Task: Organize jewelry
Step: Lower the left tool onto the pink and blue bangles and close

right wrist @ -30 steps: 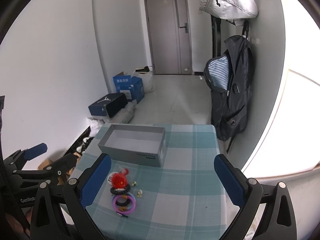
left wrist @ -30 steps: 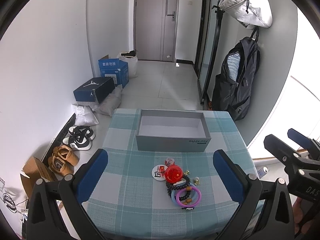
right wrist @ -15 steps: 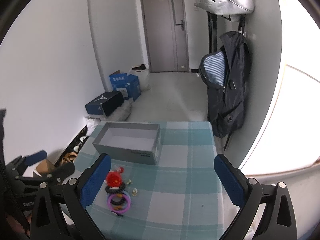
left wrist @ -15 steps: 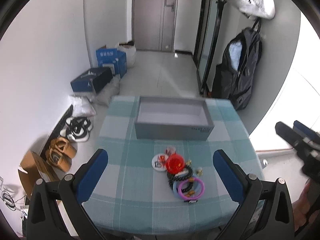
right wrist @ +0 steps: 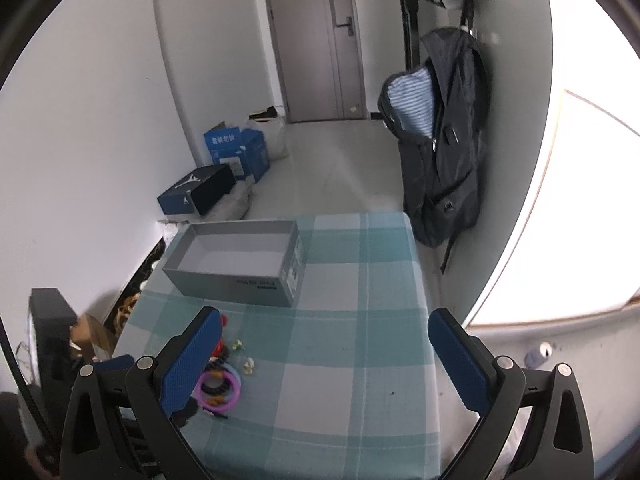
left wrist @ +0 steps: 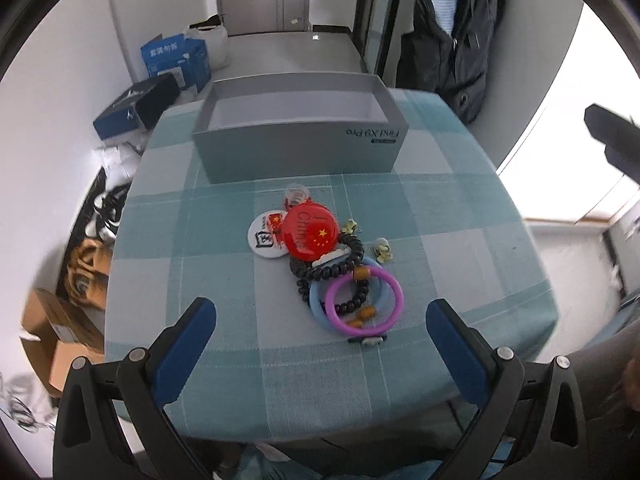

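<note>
On the checked tablecloth [left wrist: 224, 280]: one grey open box [left wrist: 298, 140]; two round badges, one red [left wrist: 311, 232], one white [left wrist: 265, 237]; two plastic bangles, purple [left wrist: 363, 298] and blue [left wrist: 316, 300]; one dark bead bracelet [left wrist: 330, 270]; two small pale flower earrings [left wrist: 383, 249].

White walls, a grey door [right wrist: 316, 40], pale floor [right wrist: 332, 160], bright window [right wrist: 580, 200], and a checked-cloth table [right wrist: 360, 320].

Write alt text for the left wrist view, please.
A pile of jewelry, topped by a round red badge and a purple plastic bangle, lies on a teal checked tablecloth before an empty grey cardboard box, framed by the open left claw.
</note>
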`<state>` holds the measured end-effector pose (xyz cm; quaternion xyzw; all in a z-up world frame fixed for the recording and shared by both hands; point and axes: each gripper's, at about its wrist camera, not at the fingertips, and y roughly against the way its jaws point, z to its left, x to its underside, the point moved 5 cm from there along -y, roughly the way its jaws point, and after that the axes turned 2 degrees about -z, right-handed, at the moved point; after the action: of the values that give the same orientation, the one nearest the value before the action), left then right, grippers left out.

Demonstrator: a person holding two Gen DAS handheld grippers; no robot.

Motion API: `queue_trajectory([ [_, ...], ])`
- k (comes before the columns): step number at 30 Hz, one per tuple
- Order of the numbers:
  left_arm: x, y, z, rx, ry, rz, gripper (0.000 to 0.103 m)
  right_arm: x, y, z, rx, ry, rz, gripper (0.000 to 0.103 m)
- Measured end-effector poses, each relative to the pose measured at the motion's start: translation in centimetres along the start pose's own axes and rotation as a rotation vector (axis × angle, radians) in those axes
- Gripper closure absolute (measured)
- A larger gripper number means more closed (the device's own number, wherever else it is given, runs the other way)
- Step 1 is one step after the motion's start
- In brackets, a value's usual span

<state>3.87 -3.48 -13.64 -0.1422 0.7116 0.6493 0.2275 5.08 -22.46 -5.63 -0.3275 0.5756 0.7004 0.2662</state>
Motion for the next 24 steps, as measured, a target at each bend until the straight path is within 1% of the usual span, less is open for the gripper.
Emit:
queue_trajectory([
  [2,-0.1,-0.9,-0.5,0.007,-0.018,0.030,0.001,-0.1,-0.1,-0.3,-0.001,-0.010,0.004,0.000],
  [5,0.0,-1.5,-0.8,-0.002,-0.030,0.061,0.001,-0.1,-0.2,-0.6,0.000,-0.019,0.007,0.000],
  [8,0.2,-1.9,-0.8,-0.028,-0.043,0.062,0.001,-0.1,-0.4,-1.0,0.003,-0.028,0.017,0.000],
  [11,0.3,-2.5,-0.9,-0.029,-0.053,0.080,0.001,-0.1,-0.5,-1.4,0.003,-0.046,0.025,0.000],
  [16,0.7,-3.4,-1.4,-0.056,-0.091,0.112,0.002,-0.3,-0.5,-1.5,-0.011,-0.063,0.031,0.000],
  [17,0.9,-3.6,-1.5,-0.075,-0.107,0.124,0.009,-0.3,-0.5,-1.4,-0.008,-0.056,0.029,0.000],
  [18,1.1,-3.9,-1.4,-0.080,-0.110,0.134,0.019,-0.3,-0.5,-1.4,-0.007,-0.051,0.027,0.000],
  [19,1.2,-4.1,-1.2,-0.075,-0.107,0.150,0.023,-0.3,-0.5,-1.3,-0.006,-0.046,0.027,0.000],
  [20,1.3,-4.2,-1.0,-0.065,-0.097,0.161,0.025,-0.2,-0.6,-1.3,-0.006,-0.042,0.030,0.000],
  [22,1.1,-4.1,-0.6,-0.062,-0.077,0.158,0.030,-0.1,-0.7,-1.3,-0.001,-0.038,0.036,0.000],
  [24,1.0,-3.9,-0.4,-0.046,-0.063,0.160,0.046,0.1,-0.9,-1.5,0.001,-0.044,0.043,0.000],
])
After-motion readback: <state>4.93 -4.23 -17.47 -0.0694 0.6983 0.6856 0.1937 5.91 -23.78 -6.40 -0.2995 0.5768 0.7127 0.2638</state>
